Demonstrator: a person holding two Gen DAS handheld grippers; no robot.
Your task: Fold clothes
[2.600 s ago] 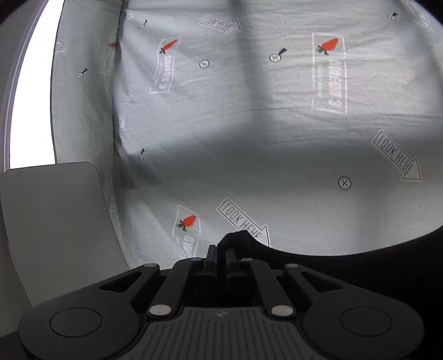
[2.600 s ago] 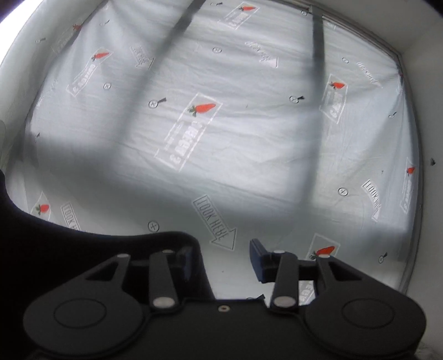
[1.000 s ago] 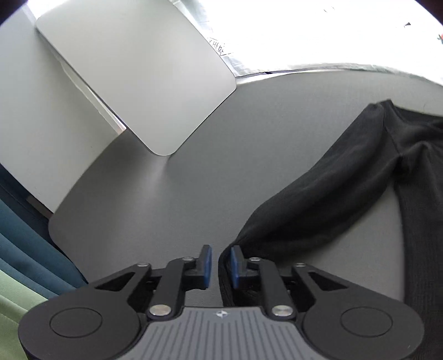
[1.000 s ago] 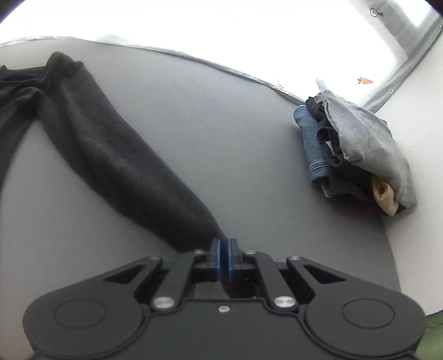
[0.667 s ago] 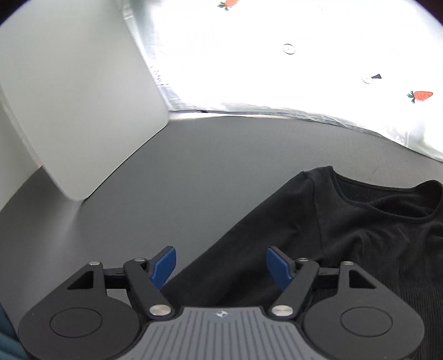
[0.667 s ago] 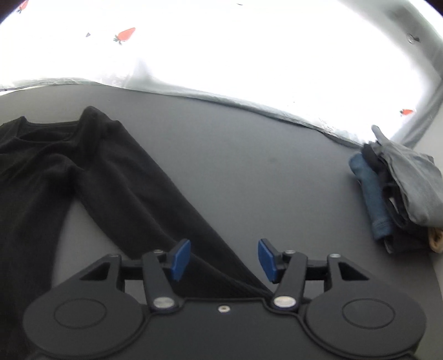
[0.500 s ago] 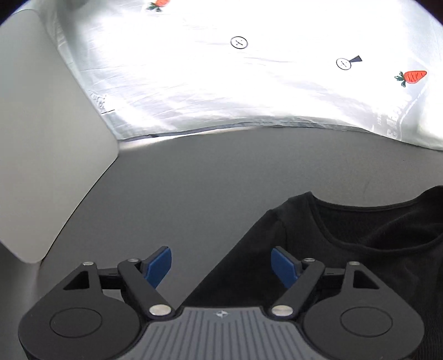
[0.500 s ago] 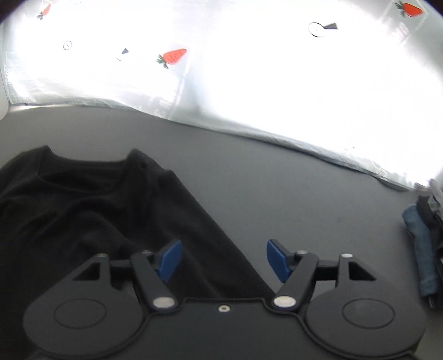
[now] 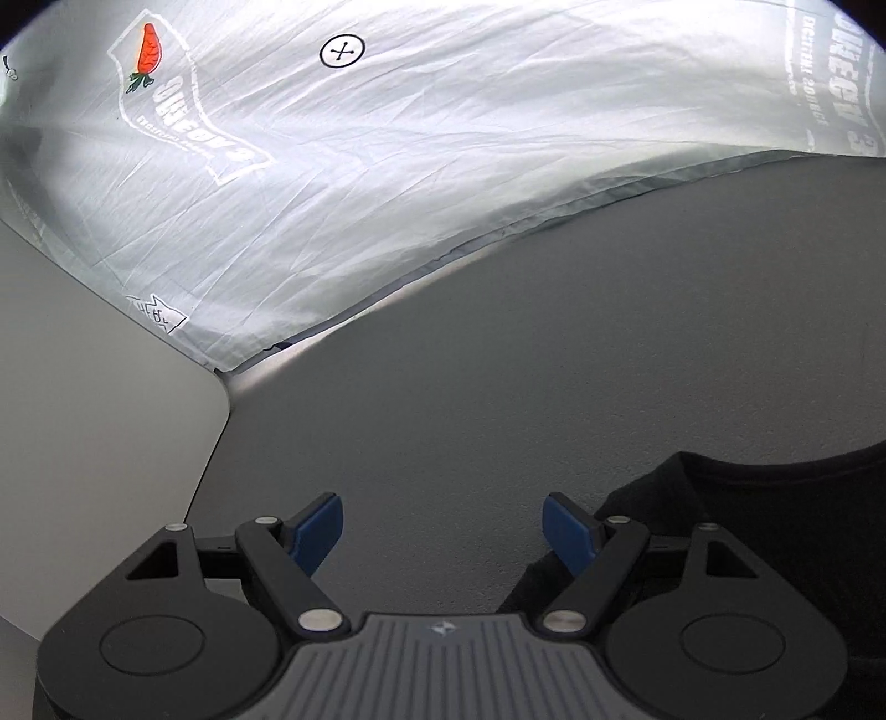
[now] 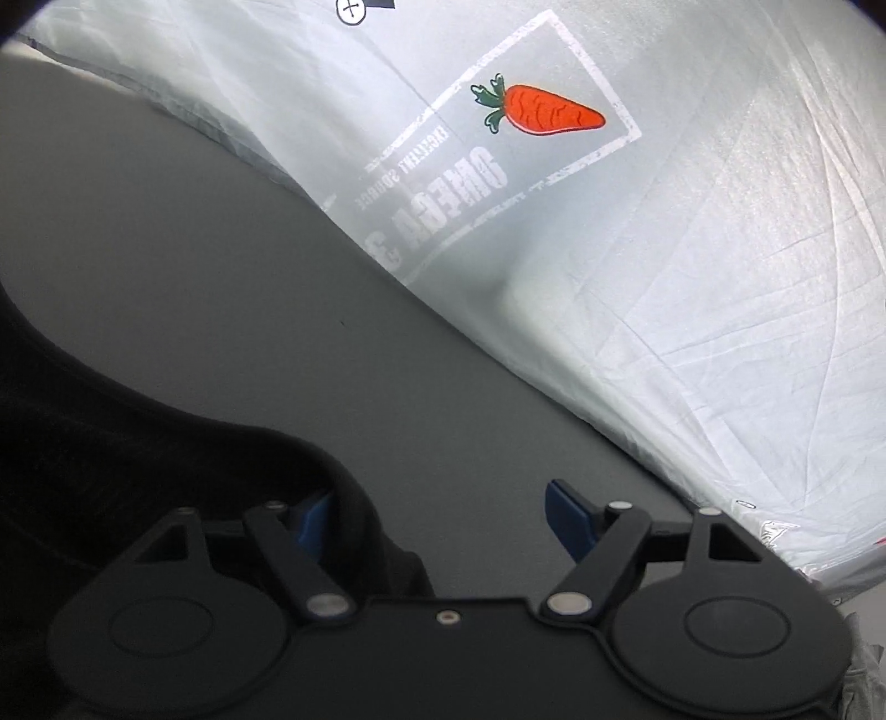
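A matte grey desk (image 9: 554,343) fills the lower part of what I see, its far edge curving against a pale, crinkled sheet (image 9: 443,166) hung behind it. Light comes through the sheet, brightest near its middle. It is printed with orange carrots (image 10: 540,109), white stamped lettering, a small circled cross (image 9: 342,51) and an arrow label (image 9: 158,320). On my left a flat light grey panel (image 9: 83,432) with a rounded corner stands at the desk's edge.
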